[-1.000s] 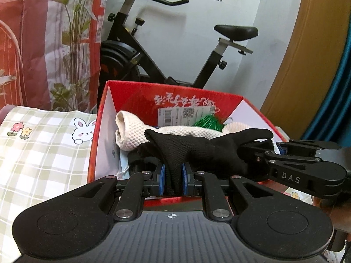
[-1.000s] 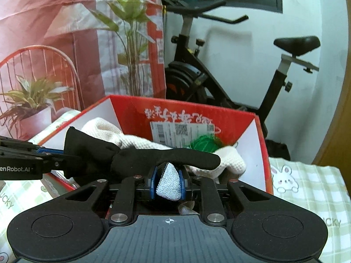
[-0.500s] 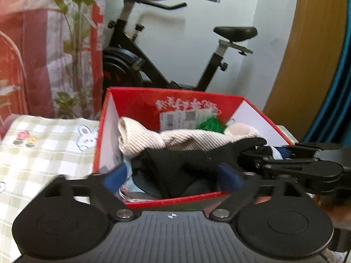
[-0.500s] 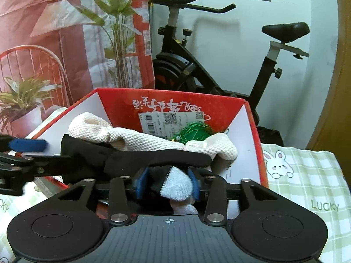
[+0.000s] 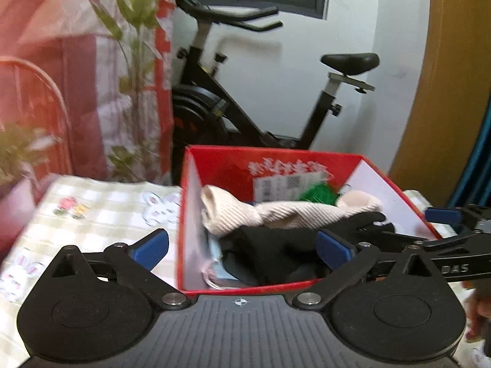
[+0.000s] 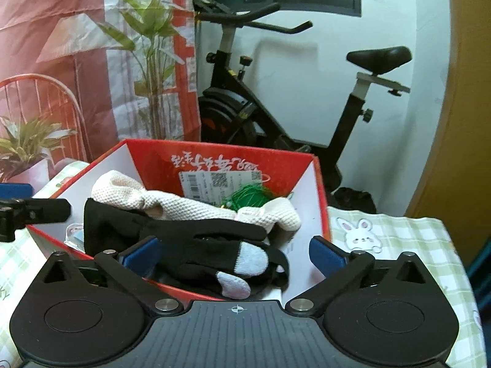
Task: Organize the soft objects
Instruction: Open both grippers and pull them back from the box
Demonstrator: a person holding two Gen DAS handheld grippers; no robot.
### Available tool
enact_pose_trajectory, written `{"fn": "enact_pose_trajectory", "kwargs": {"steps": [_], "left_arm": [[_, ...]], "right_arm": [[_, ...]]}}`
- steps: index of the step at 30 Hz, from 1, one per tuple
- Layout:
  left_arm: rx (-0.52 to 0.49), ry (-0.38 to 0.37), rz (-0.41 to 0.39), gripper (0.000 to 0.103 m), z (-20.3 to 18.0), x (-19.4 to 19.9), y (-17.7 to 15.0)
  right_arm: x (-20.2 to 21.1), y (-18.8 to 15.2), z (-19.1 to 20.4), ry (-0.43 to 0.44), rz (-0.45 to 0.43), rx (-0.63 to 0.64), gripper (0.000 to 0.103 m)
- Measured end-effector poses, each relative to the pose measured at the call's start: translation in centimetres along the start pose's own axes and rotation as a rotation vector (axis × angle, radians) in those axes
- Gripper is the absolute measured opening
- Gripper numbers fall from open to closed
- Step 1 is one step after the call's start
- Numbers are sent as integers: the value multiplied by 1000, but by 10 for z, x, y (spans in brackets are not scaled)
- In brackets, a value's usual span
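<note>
A red cardboard box (image 5: 277, 160) (image 6: 221, 153) stands on the checked tablecloth. In it lie a black glove (image 5: 276, 248) (image 6: 190, 245) with grey fingertips (image 6: 250, 256), a cream knit cloth (image 5: 276, 213) (image 6: 190, 205) and a green tangle (image 5: 319, 194) (image 6: 248, 197). My left gripper (image 5: 242, 247) is open and empty just in front of the box. My right gripper (image 6: 234, 253) is open and empty over the box's near edge, the glove lying loose between its blue pads (image 6: 325, 256).
An exercise bike (image 5: 245, 113) (image 6: 276, 116) stands behind the box against the white wall. A red-patterned curtain and plants (image 6: 147, 46) are at the left. The checked tablecloth (image 5: 92, 211) (image 6: 399, 239) extends on both sides of the box. A wooden door edge (image 5: 445, 92) is at the right.
Both grippers have opened and let go of the black glove, which now lies in the box. Both have drawn back a little from the box.
</note>
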State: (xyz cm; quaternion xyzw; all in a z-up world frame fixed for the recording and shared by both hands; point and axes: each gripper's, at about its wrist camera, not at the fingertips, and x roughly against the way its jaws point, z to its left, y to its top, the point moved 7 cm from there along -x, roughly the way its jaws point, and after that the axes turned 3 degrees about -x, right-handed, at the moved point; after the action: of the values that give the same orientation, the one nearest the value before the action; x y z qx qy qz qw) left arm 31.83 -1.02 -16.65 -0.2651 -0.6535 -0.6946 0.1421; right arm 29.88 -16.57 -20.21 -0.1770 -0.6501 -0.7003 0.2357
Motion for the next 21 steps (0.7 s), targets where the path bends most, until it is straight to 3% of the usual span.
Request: {"fn": "enact_pose_trajectory", "kwargs": {"steps": [11, 16, 21], "left_arm": [[-34, 145, -75, 103, 9, 59, 21], [-24, 99, -119, 103, 9, 100, 36], [-27, 75, -186, 103, 7, 150, 55]], "right_arm": [[62, 20, -1, 9, -100, -63, 103], [103, 35, -2, -42, -151, -77, 103], [155, 51, 5, -35, -224, -60, 103]]}}
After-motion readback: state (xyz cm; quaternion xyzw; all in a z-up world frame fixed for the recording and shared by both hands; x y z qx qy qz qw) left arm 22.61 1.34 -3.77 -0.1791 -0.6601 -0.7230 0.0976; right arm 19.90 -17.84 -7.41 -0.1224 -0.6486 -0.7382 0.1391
